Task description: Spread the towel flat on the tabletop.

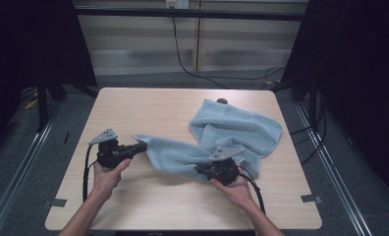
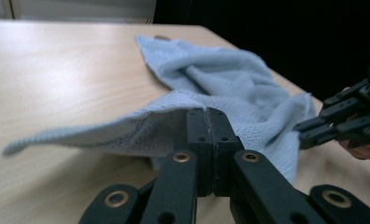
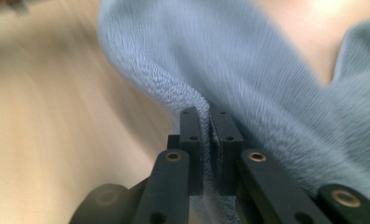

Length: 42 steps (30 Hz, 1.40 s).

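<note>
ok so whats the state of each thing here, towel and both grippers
towel: light blue, rumpled, partly bunched on the table, one edge pulled out toward the left and lifted
left gripper: fingers shut on the towel's left edge
right gripper: fingers shut on a fold of the towel near its front edge; that view is blurred

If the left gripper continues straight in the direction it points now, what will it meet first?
The left gripper, shut on the towel, points across the table toward the right gripper. Probably it would push into the towel's bunched cloth first, then that gripper; depth is unclear.
</note>
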Each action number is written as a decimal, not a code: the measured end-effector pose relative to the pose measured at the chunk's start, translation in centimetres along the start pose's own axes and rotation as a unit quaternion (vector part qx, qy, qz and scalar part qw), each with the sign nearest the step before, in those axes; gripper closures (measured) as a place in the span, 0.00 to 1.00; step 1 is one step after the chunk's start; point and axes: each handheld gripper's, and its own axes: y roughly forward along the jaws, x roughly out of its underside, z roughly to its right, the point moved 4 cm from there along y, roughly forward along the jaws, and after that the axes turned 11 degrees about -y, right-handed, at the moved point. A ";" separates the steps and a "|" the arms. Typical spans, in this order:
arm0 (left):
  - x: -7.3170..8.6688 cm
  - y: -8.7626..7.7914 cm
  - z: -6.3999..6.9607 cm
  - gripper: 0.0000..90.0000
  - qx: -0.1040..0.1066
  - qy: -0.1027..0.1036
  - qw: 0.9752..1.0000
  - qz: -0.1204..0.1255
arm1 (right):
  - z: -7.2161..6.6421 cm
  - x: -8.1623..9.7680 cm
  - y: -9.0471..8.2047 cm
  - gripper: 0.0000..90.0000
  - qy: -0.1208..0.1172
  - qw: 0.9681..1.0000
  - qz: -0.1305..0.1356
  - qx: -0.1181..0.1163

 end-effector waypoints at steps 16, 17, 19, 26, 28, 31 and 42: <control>3.4 3.7 1.8 0.97 -0.001 0.016 0.996 -0.092 | 6.8 1.7 -1.7 0.91 0.074 0.996 -0.010 0.046; 3.6 3.9 1.7 0.94 0.000 0.016 0.995 -0.098 | 7.1 2.2 -1.0 0.90 0.075 0.996 -0.018 0.049; 3.5 3.7 1.8 0.89 0.008 0.022 0.995 -0.094 | 7.8 2.9 0.1 0.85 0.092 0.994 -0.027 0.049; 1.6 1.0 0.7 0.70 0.014 -0.004 0.999 -0.039 | 8.2 3.3 -0.4 0.63 0.102 0.992 -0.044 0.061; 1.2 0.5 0.1 0.67 0.004 -0.009 1.000 -0.028 | 7.8 2.7 -1.4 0.60 0.096 0.993 -0.028 0.065; 1.3 0.6 -1.2 0.66 -0.028 -0.012 0.999 -0.036 | 6.8 1.7 -2.6 0.60 0.086 0.994 -0.008 0.064; 3.4 3.6 -5.5 0.54 -0.105 0.019 0.990 -0.096 | 0.8 0.8 -3.4 0.70 0.055 0.998 0.022 0.015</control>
